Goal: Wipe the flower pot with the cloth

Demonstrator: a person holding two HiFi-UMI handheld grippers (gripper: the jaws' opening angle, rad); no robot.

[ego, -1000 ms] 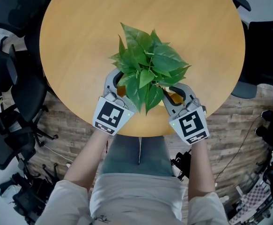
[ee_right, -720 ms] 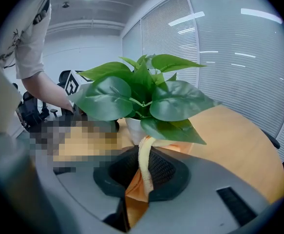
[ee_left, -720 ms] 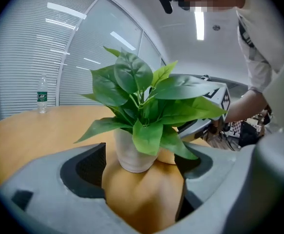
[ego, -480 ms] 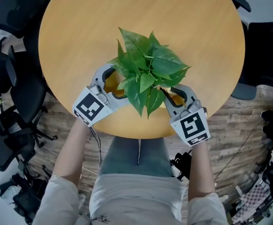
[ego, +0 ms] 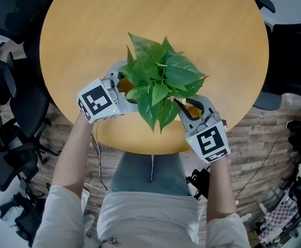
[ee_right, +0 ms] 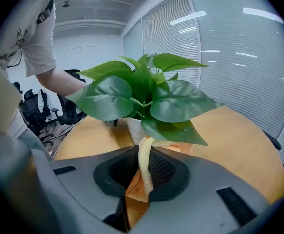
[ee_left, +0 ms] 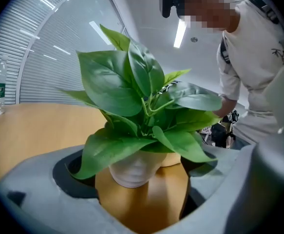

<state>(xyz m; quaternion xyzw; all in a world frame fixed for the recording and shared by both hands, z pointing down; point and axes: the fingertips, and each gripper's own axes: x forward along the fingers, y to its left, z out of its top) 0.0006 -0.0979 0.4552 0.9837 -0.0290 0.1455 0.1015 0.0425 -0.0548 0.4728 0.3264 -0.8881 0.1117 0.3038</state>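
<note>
1. Flower pot point(ee_left: 134, 172) stands near the tabletop's point(ego: 191, 25) near edge, its plant point(ego: 160, 84) spreading over it. I judge we're mid-wipe, with the cloth at the pot's right side.
2. Next move, as I read it: steady the pot from the left, then drag the cloth round its ribbed wall without tipping it or snagging leaves.
3. Left gripper point(ego: 123, 89), on the pot's left: jaws are opening, spread wide. The pot sits between them, but neither pad touches it, so I hold nothing here.
4. Right gripper point(ego: 189, 105), on the pot's right: jaws closed tight on the yellow cloth point(ee_right: 144, 165). It runs forward from the pinch and reaches the pot's base under the leaves.
</note>
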